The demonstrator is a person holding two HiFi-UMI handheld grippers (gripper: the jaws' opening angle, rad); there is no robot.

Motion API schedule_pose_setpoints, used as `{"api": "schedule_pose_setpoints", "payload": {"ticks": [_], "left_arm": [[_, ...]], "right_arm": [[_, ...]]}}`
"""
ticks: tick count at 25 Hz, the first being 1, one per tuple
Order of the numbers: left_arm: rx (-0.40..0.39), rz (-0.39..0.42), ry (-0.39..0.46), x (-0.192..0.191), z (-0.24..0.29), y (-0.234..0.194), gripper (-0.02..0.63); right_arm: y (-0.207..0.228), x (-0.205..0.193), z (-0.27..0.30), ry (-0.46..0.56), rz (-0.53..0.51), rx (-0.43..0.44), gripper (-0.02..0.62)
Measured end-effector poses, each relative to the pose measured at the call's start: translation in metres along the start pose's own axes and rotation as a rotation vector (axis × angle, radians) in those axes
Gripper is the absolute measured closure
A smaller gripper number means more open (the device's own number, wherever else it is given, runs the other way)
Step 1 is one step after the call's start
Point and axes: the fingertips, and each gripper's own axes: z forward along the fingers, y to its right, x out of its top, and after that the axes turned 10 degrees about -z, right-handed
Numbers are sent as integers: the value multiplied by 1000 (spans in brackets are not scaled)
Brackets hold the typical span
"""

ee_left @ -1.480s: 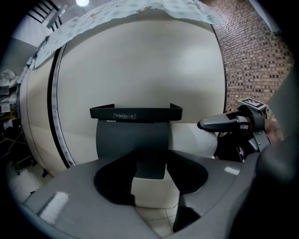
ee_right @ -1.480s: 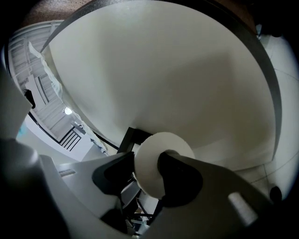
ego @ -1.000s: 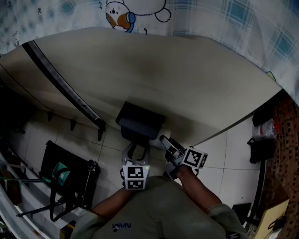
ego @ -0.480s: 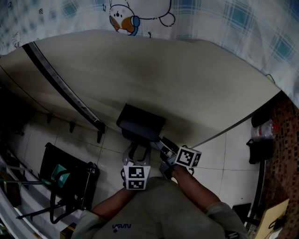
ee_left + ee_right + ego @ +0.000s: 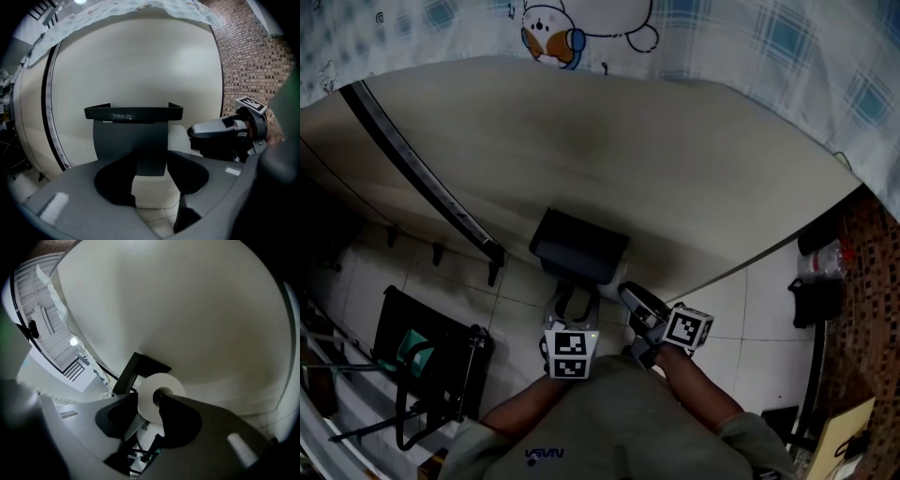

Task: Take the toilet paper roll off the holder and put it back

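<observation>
The right gripper (image 5: pixel 146 402) has just been closing. One jaw tip sits in the core hole of the white, tightly wound toilet paper roll (image 5: pixel 167 381). The other jaw lies against the roll's outer side, and the paper wall fills the gap between them, so the jaws are clamped on it.

The roll is plain and clean, fairly full, with a small dark core. Its round end face is turned straight toward this gripper. Its long axis lies level and runs away from the jaws, along the wall.

The left gripper (image 5: pixel 152 165) is just beside the right one, on its left, with its jaws apart and gripping nothing. Between them, a little ahead, hangs the dark grey front flap (image 5: pixel 126 137) of the black metal paper holder (image 5: pixel 133 113). The roll is under that holder's flat tray top, behind the flap. Its pale end shows past the flap's right edge, on the side where the right gripper reaches in.

Behind the holder rises a smooth cream curved wall panel (image 5: pixel 609 141), crossed at the left by a slanting black rail (image 5: pixel 422 173). Below are white floor tiles (image 5: pixel 764 305). Beyond the panel's top hangs a blue checked cloth with a cartoon print (image 5: pixel 769 37).
</observation>
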Motion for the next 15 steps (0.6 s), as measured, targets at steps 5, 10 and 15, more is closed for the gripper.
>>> {"api": "schedule_pose_setpoints", "payload": {"ticks": [5, 10, 15], "left_arm": [[1, -3, 2, -1, 0, -1, 397], [0, -7, 7, -1, 0, 0, 397], [-8, -13, 9, -1, -1, 0, 397]], "right_arm": [[7, -4, -3, -20, -47, -43, 556], [5, -9, 7, -53, -72, -47, 597], [5, -9, 18, -71, -94, -48, 604]]}}
